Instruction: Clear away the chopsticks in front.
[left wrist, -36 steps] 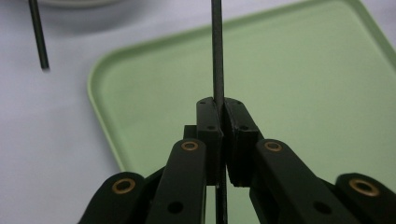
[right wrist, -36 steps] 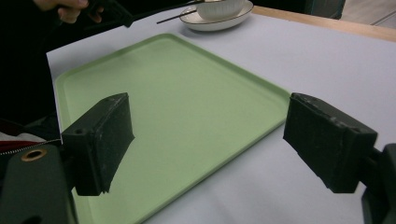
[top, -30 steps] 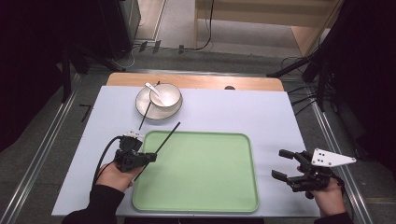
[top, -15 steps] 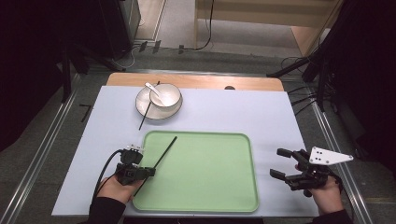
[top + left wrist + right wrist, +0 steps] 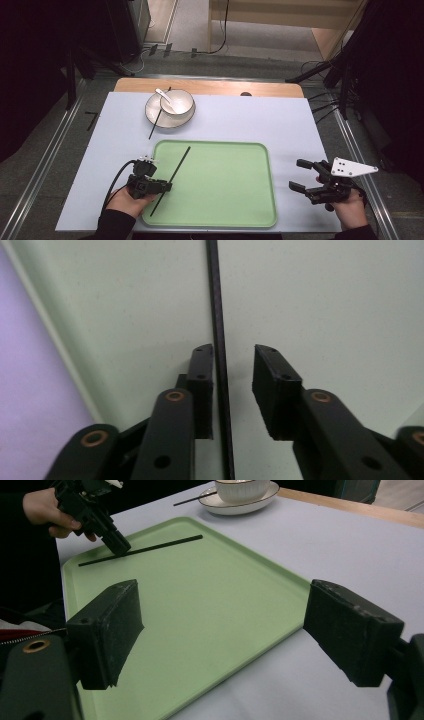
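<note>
Left hand-held gripper (image 5: 167, 186) jaws just opened, thin black chopstick (image 5: 171, 178) released, now lying on green plastic tray (image 5: 225, 200), left side. Right hand-held gripper (image 5: 299, 175) wide open, empty.

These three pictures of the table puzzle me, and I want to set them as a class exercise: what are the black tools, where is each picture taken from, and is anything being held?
A person sits at a table and holds a hand tool with two black jaws in each hand. The high view looks down from above; the other two come from small cameras riding on each tool, looking along its jaws.

On the pale table cover lie a green tray and, farther back, a white bowl on a saucer, with a spoon in it and a black chopstick leaning on the saucer.

The left gripper has just been opening its jaws. A second chopstick lies on the tray between them, no longer pinched. The right gripper waits open beside the tray, holding nothing.
</note>
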Action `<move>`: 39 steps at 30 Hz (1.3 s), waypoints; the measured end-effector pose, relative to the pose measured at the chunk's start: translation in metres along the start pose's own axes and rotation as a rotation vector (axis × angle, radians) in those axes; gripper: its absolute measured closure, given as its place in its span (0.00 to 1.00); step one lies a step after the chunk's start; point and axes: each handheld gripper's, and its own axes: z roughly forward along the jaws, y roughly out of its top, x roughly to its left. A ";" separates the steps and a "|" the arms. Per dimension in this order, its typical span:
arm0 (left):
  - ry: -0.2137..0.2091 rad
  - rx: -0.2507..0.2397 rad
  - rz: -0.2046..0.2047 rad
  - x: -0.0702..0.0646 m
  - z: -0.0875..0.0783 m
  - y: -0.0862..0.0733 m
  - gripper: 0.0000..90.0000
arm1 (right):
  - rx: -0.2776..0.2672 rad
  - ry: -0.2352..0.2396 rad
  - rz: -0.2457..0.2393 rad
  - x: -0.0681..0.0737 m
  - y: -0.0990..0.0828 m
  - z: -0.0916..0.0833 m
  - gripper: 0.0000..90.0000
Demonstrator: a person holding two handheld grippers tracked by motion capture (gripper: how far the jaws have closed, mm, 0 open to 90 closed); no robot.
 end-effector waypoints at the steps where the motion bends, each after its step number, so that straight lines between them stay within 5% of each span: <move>1: -0.012 -0.009 0.011 0.002 -0.002 0.001 0.72 | 0.000 0.000 0.000 0.000 0.000 0.000 0.18; 6: -0.050 -0.099 0.022 0.010 -0.012 0.006 0.57 | 0.004 -0.001 -0.001 0.000 0.000 0.000 0.18; 13: -0.023 -0.199 0.065 0.029 -0.022 0.015 0.40 | 0.005 -0.008 0.005 0.001 -0.002 -0.002 0.18; 24: -0.016 -0.203 0.050 0.049 -0.035 0.035 0.40 | 0.010 -0.033 0.024 0.000 -0.006 -0.007 0.18; 31: -0.004 -0.215 0.033 0.062 -0.044 0.064 0.40 | 0.001 -0.029 0.022 0.001 -0.007 -0.010 0.18; 36: 0.035 -0.176 0.042 0.071 -0.038 0.096 0.37 | -0.006 -0.027 0.028 0.000 -0.007 -0.010 0.18; 39: 0.019 -0.179 0.050 0.075 -0.037 0.108 0.33 | -0.010 -0.027 0.024 0.000 -0.007 -0.010 0.18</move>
